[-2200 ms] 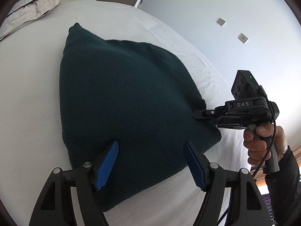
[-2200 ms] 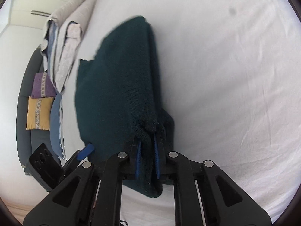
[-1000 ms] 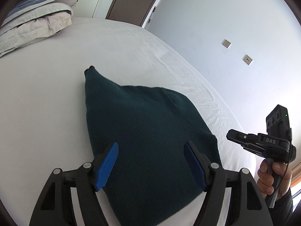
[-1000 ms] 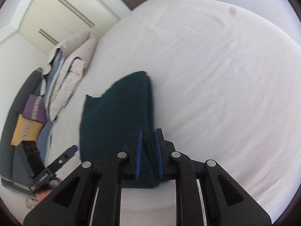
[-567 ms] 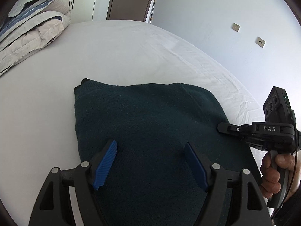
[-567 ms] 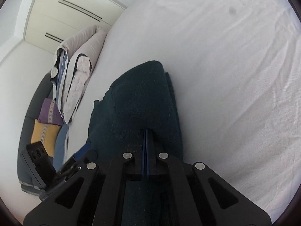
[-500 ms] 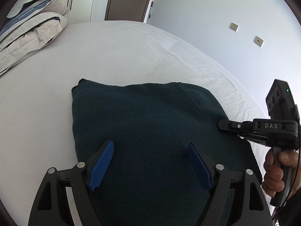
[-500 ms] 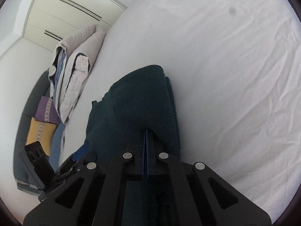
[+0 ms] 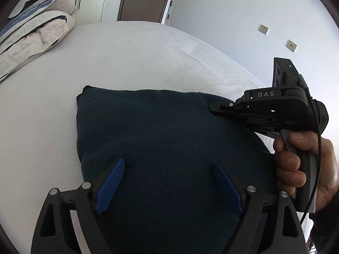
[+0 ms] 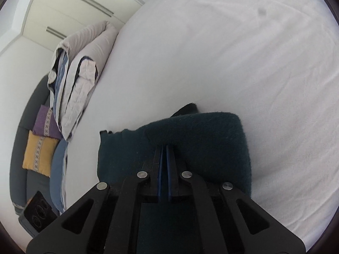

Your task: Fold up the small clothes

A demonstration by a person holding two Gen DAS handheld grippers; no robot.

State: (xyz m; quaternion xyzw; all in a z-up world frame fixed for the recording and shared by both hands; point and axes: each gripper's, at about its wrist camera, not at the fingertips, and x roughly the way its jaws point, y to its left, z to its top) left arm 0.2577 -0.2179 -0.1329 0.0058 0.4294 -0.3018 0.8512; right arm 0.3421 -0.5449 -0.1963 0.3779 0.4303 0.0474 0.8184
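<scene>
Dark green knit garment (image 9: 169, 152) lies on the white bed sheet (image 9: 131, 48), roughly flattened into a squarish slab, so I'd call this mid-fold: one fold laid down, the next not started. Left gripper (image 9: 167, 182) hovers low over the near part of the cloth with its jaws opening wide; the knit shows between the blue pads (image 9: 111, 182) but they aren't pressing on it, so nothing is held there. Right gripper (image 10: 164, 148) is clenched, pads together, tip over the garment's right side; in its own view no fabric is seen pinched between the pads, so I read it as shut on nothing, probably pressing or smoothing the top layer. A person's hand (image 9: 300, 165) grips its handle. Next move, my guess: open the right one, take a corner or edge with each gripper, and fold across again; that needs a clean pinch of all layers, since thick knit tends to slip and bunch. Hard to tell: how many layers are stacked, what garment it actually is, and whether the right tip really touches the cloth. A small dark flap (image 10: 188, 109) pokes out past the far edge, unclear whether sleeve or corner. The garment's near edge is hidden under both grippers' frames. Folded bedding (image 10: 78, 80) sits well apart.
</scene>
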